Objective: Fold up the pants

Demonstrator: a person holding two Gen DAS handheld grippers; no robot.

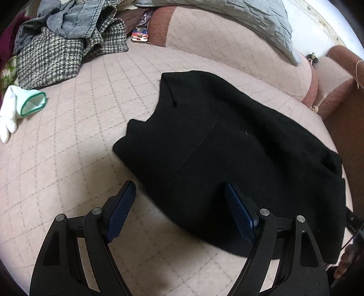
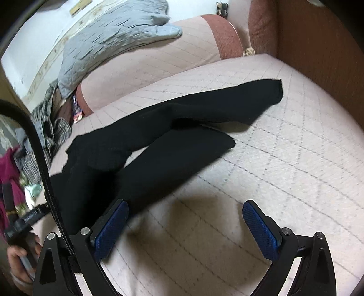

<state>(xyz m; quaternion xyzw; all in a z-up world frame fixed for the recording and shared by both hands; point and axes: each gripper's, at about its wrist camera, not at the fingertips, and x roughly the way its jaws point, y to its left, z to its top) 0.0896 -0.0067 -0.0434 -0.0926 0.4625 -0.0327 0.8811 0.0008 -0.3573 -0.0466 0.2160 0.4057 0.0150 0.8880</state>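
Black pants (image 1: 227, 154) lie spread on a pink quilted sofa seat (image 1: 68, 159). In the left wrist view their waist end is near me and they run off to the right. My left gripper (image 1: 179, 193) is open and empty, hovering over the near edge of the pants. In the right wrist view the pants (image 2: 159, 141) show two legs, one crossing over the other, ends pointing right. My right gripper (image 2: 185, 211) is open and empty above the bare seat (image 2: 284, 148), its left finger close to the lower leg.
A pile of clothes (image 1: 68, 41) sits at the back left, with a white glove (image 1: 18, 109) beside it. A grey pillow (image 1: 238, 20) rests on the sofa back. A wooden panel (image 2: 318, 45) borders the seat's right end.
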